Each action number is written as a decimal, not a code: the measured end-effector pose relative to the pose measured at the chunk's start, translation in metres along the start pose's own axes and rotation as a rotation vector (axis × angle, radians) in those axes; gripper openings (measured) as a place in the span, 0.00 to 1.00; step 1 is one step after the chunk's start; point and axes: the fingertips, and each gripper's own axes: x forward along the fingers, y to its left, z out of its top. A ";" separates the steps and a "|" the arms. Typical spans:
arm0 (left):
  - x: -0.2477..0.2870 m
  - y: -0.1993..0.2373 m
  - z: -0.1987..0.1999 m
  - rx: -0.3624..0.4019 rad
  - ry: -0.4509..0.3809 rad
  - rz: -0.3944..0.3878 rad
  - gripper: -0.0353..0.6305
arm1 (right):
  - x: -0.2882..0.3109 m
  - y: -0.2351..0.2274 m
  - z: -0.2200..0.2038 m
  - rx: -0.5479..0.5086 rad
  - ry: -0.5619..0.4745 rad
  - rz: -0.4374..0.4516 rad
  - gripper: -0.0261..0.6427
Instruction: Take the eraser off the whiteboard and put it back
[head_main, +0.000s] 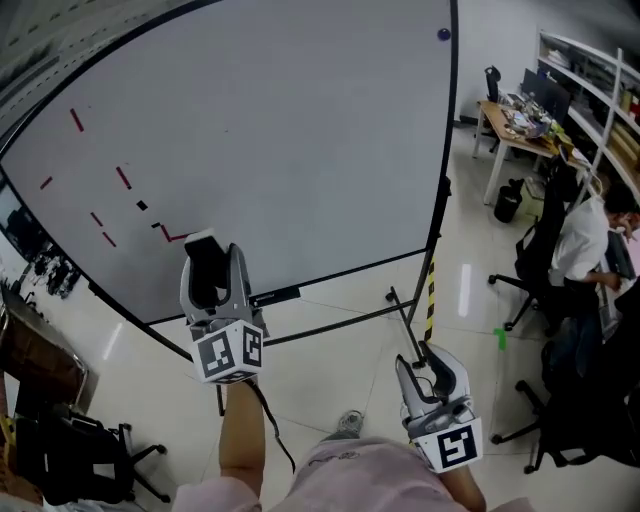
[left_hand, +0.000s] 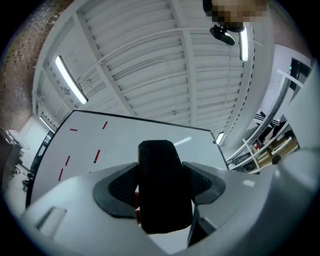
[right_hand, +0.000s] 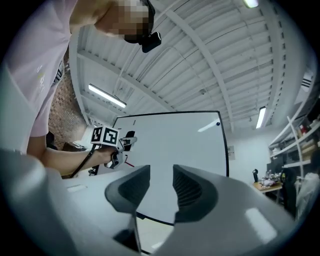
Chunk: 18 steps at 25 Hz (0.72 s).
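— Where's the eraser (left_hand: 162, 185)?
— Clamped in the fingers of the left gripper (head_main: 213, 275), low before the whiteboard (head_main: 280, 130). It looks light and felt-soft, so grip its stiffer sides.
— And the right gripper (head_main: 428, 375)?
— Fingers apart, empty.

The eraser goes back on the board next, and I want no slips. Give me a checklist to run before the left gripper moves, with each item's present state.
1. Eraser gripped by the left gripper: ok, its fingers are shut on both sides of it.
2. Eraser touching the whiteboard: cannot tell; it is held close in front of the board.
3. Bare board to set it on: ok, there is a wide blank surface right of the red marks.
4. Right gripper out of the way: ok, empty, open, held low and apart from the board.
5. Seated person clear: ok, off to the right by the desks.
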 end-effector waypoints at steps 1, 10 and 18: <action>0.023 0.012 -0.016 0.014 0.006 0.022 0.48 | 0.020 -0.008 -0.003 -0.009 0.009 -0.022 0.24; 0.142 0.073 -0.140 0.125 0.096 0.106 0.48 | 0.129 -0.045 -0.056 -0.017 0.155 -0.087 0.23; 0.158 0.077 -0.179 0.158 0.036 0.098 0.48 | 0.160 -0.042 -0.077 0.014 0.197 -0.035 0.23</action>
